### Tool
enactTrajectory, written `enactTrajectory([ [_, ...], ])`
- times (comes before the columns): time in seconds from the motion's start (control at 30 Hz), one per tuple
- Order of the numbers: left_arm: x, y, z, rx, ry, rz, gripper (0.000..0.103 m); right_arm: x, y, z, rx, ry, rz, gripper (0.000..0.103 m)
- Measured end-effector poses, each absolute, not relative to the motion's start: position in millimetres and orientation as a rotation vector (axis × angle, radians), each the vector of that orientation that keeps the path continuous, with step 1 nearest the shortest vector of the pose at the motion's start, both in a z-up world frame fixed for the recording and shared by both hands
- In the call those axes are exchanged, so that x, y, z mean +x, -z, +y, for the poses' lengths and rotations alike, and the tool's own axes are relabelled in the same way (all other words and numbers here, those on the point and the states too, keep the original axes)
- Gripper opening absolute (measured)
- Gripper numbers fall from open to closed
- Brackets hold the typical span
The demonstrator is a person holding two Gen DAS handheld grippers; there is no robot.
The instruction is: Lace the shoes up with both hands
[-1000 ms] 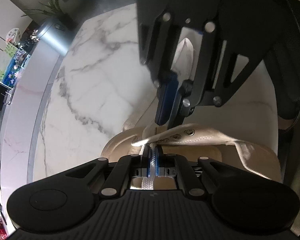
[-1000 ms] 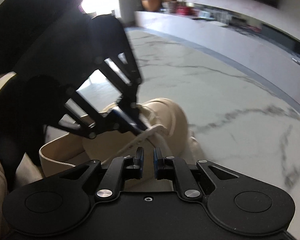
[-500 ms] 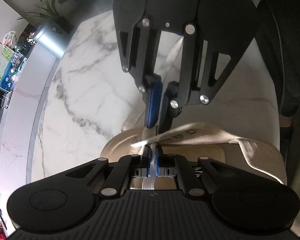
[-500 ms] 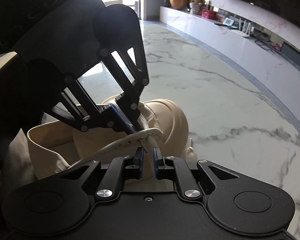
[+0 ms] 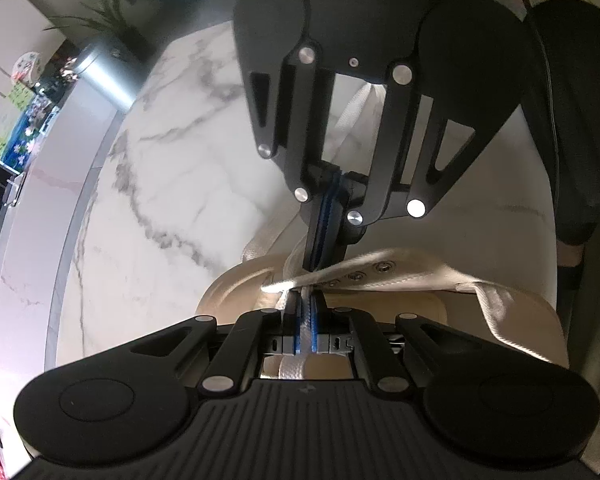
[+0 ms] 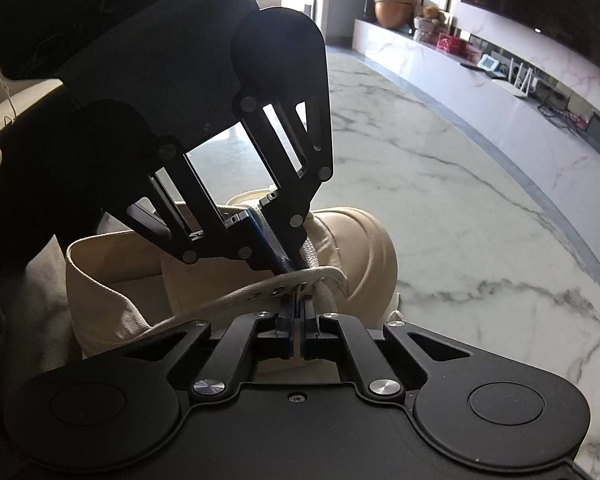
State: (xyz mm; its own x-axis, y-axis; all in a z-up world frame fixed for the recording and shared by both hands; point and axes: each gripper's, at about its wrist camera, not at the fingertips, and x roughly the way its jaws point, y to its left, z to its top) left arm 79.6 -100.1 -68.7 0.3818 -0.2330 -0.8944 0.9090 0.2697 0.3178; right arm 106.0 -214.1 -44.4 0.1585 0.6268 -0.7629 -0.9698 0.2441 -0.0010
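Observation:
A beige canvas shoe [image 5: 516, 320] [image 6: 360, 248] lies on the white marble top. Its row of metal eyelets [image 5: 356, 276] [image 6: 276, 291] faces both cameras. My left gripper [image 5: 306, 300] [image 6: 288, 266] pinches the flat white lace [image 5: 306, 322] [image 6: 306, 254] just above the eyelet edge; its jaws are easing open slightly, with the pads still on the lace. My right gripper [image 6: 298, 304] [image 5: 320, 264] comes from the opposite side, tip to tip with the left. Its jaws are closing to shut on the thin lace tip [image 6: 297, 291] poking through an eyelet.
The marble top [image 5: 160, 200] [image 6: 460, 220] spreads wide around the shoe. A metal planter [image 5: 104, 76] stands past its far edge. A black chair back [image 5: 572, 120] rises on the right. A low shelf [image 6: 480, 80] with small items runs along the wall.
The right gripper has rolled square to the left one and its jaws, open before, have come together on the lace tip at the eyelet. The left gripper has kept its place on the lace.

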Motion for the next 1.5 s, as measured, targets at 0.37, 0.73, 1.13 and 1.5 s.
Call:
enactTrajectory([
  [0.37, 50, 40, -70, 0.755, 0.69, 0.891, 0.023, 85, 31, -215, -0.639, -1.131, 0.759, 0.001],
  [0.73, 29, 31, -51, 0.581, 0.607, 0.931, 0.023, 64, -2, -233, -0.747, -0.998, 0.788, 0.001],
  [1.13, 19, 39, -36, 0.526, 0.58, 0.939, 0.016, 54, -50, -261, -0.851, -0.808, 0.818, 0.001],
  [1.5, 20, 42, -33, 0.51, 0.593, 0.93, 0.016, 53, -104, -285, -0.959, -0.615, 0.824, 0.001],
])
